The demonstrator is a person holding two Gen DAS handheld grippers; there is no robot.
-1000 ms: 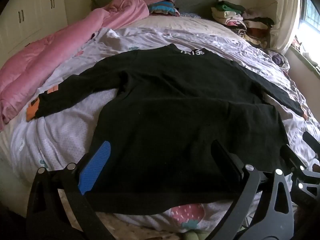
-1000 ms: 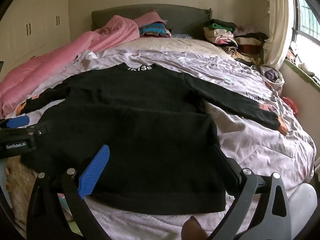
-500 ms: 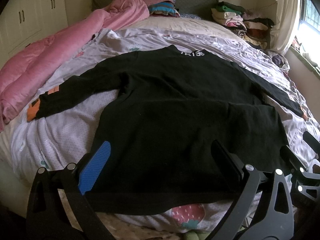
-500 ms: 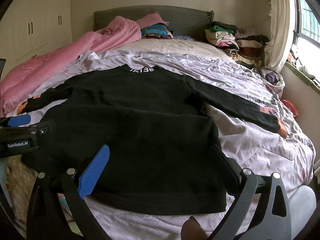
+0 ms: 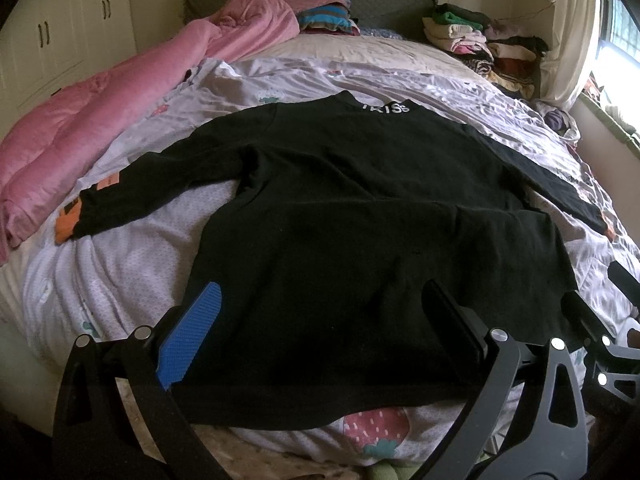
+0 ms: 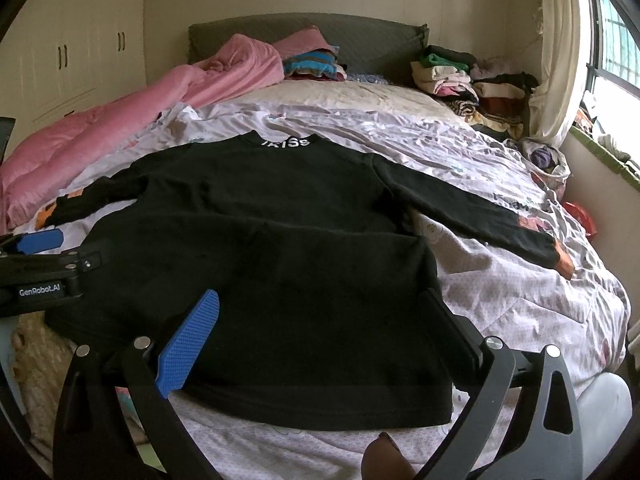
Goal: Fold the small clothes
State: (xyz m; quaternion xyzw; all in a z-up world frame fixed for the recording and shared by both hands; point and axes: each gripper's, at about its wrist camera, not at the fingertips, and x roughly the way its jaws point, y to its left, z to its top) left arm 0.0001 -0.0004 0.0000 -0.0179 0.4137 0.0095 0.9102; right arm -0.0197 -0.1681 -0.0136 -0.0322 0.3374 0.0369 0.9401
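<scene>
A black long-sleeved sweatshirt (image 5: 360, 216) (image 6: 272, 248) lies flat on the bed, collar with white lettering at the far end, both sleeves spread out with orange cuffs. My left gripper (image 5: 320, 304) hovers open over the hem near its left part, nothing between the fingers. My right gripper (image 6: 320, 308) hovers open above the hem's right part, also holding nothing. The left gripper (image 6: 36, 264) shows at the left edge of the right wrist view; the right gripper (image 5: 600, 344) shows at the right edge of the left wrist view.
A pink quilt (image 5: 100, 120) runs along the bed's left side. Folded clothes are stacked at the far right (image 6: 472, 80) and by the headboard (image 5: 324, 20). A window and curtain (image 6: 560, 60) stand on the right, white wardrobes (image 6: 80, 48) on the left.
Both grippers have pulled back and risen slightly from the sweatshirt; the garment has not moved. Both stay open.
</scene>
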